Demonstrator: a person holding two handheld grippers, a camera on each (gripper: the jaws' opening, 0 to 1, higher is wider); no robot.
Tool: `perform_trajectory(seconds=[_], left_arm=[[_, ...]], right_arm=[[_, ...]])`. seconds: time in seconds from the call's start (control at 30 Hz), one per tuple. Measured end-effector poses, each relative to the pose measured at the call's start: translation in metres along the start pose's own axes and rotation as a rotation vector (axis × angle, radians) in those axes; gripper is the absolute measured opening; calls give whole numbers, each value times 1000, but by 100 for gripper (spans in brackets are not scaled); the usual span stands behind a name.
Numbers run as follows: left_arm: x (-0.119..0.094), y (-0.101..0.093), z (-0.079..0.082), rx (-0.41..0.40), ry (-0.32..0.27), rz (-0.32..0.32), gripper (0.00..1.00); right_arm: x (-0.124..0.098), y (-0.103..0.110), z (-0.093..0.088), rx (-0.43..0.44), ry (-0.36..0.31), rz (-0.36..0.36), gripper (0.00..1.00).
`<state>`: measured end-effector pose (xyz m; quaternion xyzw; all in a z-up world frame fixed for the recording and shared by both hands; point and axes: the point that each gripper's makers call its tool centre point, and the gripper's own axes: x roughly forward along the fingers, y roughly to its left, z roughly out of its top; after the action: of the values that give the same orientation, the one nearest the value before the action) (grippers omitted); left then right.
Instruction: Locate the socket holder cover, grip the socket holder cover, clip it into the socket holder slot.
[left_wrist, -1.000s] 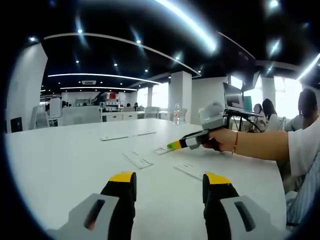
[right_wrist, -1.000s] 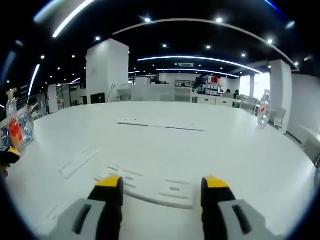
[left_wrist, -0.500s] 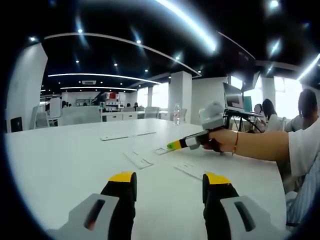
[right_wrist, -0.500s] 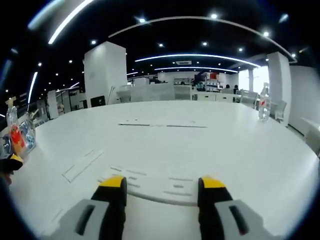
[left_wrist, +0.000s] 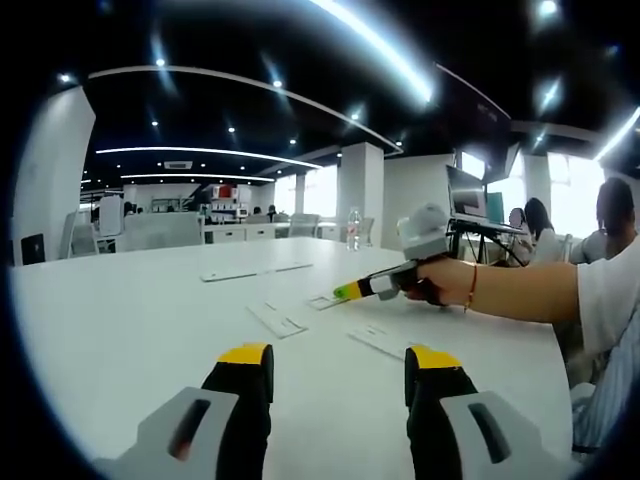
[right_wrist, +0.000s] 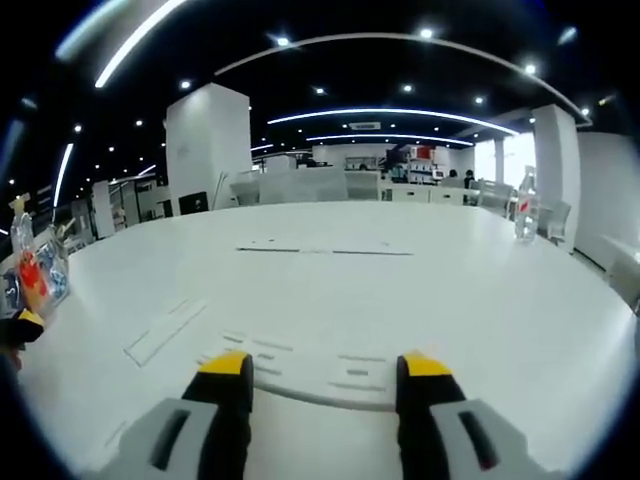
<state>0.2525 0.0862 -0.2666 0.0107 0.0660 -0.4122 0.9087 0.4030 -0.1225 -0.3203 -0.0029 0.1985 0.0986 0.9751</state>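
- The socket holder cover (right_wrist: 300, 372) is, as far as I can tell, the flat white strip lying on the desk (right_wrist: 420, 290) just ahead of my right tool (right_wrist: 318, 365), running across between its two yellow-tipped jaws.
- My right tool has its jaws spread apart and holds nothing; its tips sit low over the desk, at the near edge of that strip.
- In the left gripper view I see the right tool (left_wrist: 352, 290) from the side, held in a hand (left_wrist: 445, 280), its tip pointing at a small white plate (left_wrist: 325, 300) on the desk.
- My left tool (left_wrist: 336, 357) also stands with jaws apart and empty, above bare desk surface.
- More flat white parts lie scattered: a long strip (left_wrist: 277, 320) ahead of my left tool, another (left_wrist: 385, 340) near the hand, and a thin pair (right_wrist: 325, 250) further out.
- I cannot tell which piece is the socket holder.
- A water bottle (right_wrist: 526, 205) stands at the far right of the desk.
- People sit beyond the desk by a laptop (left_wrist: 467, 195).
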Motion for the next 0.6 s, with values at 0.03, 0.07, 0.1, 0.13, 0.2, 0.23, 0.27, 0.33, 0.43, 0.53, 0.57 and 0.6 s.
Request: perform_trajectory(seconds=[0.03,0.07,0.1,0.13,0.2,0.23,0.27,0.33,0.43,0.53,0.57,0.6], left_arm=[[0,0,0,0,0,0,53],[0,0,0,0,-1,0,53],[0,0,0,0,-1,0,53],[0,0,0,0,-1,0,53],[0,0,1,0,-2,-1,53],[0,0,1,0,-3,-1,53],[-1,0,1,0,-3,0,53],[-1,0,1,1,-3,-1,53],[-1,0,1,1,-4,-1,53],[-1,0,1,0,-2,-2,53],[-1,0,1,1,-2,-3,53],[-1,0,1,1,-2,-3,53]], right_arm=[[0,1,0,-1,-1,-3,58],[0,1,0,-1,-2,-5,58],[0,1,0,-1,-2,-7,58],[0,2,0,0,-2,-6,58],[1,4,1,-2,-3,-7,58],[1,4,1,-2,-3,-7,58],[1,4,1,-2,-2,-7,58],[2,5,1,-2,-2,-8,58],[2,6,1,-2,-3,-11,58],[2,7,1,-2,-3,-18,59],[1,8,1,-2,-2,-20,59],[1,8,1,-2,-2,-20,59]])
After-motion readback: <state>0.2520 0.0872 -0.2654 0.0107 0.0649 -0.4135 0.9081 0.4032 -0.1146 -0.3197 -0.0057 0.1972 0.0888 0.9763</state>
